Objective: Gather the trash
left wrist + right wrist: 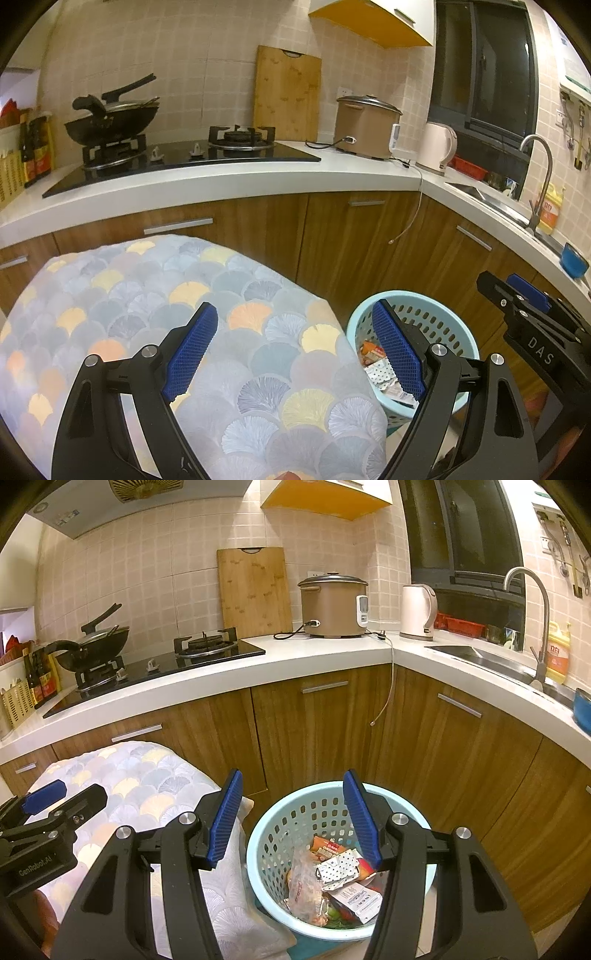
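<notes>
A light blue perforated basket [280, 823] stands on the floor by the wooden cabinets and holds several wrappers and packets of trash [332, 875]. My right gripper [291, 816] hovers above the basket, open, with nothing between its blue pads. In the left wrist view the same basket [424, 317] appears at the right, beside a table under a fan-patterned cloth [155, 317]. My left gripper [295, 350] is wide open over the cloth's right edge, holding nothing. The right gripper's body [535, 332] shows at the far right there.
A white L-shaped counter [332, 657] carries a gas hob with a wok [92, 642], a cutting board [255, 587], a rice cooker [332, 605], a kettle [417, 611] and a sink with tap [532, 627]. A loose cable [388, 679] hangs down a cabinet door.
</notes>
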Demonstrator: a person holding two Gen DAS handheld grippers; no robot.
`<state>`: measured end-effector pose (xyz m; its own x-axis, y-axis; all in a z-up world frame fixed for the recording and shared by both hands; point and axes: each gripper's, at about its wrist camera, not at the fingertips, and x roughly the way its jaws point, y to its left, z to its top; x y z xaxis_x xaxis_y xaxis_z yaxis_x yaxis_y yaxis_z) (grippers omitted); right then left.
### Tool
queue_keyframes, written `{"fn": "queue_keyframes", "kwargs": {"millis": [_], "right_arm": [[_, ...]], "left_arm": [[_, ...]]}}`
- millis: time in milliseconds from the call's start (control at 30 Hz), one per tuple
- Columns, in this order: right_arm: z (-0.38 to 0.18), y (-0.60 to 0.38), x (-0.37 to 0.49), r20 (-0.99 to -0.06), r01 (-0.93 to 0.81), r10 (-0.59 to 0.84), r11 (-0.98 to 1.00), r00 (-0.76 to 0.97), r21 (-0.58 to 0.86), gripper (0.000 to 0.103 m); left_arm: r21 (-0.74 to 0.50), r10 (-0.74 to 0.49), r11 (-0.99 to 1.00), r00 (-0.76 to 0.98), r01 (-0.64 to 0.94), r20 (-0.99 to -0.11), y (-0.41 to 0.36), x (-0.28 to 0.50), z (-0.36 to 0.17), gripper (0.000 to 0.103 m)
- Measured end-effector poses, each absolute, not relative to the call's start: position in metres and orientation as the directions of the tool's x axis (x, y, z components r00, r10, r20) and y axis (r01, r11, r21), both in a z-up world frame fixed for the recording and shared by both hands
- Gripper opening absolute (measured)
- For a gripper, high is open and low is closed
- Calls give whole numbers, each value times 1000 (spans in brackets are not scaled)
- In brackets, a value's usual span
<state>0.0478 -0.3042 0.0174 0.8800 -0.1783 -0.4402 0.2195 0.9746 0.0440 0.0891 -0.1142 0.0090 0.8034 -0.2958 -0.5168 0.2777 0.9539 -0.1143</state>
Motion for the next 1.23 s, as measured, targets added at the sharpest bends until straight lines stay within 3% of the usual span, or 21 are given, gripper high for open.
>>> {"fn": "queue_keyframes", "kwargs": {"millis": [967,1067,1233], "right_arm": [[11,-302,47,-458,235,-183,970,870,58,53],[11,-302,47,-456,236,-186,970,870,54,53],[9,-300,46,-456,249,-204,968,866,39,53]], "left_arm": [[-64,-247,966,831,249,-498,-110,85,12,83],[-68,-252,965,821,254,-513,-111,86,10,89],[-78,-274,959,810,274,-518,-111,87,8,89]]}}
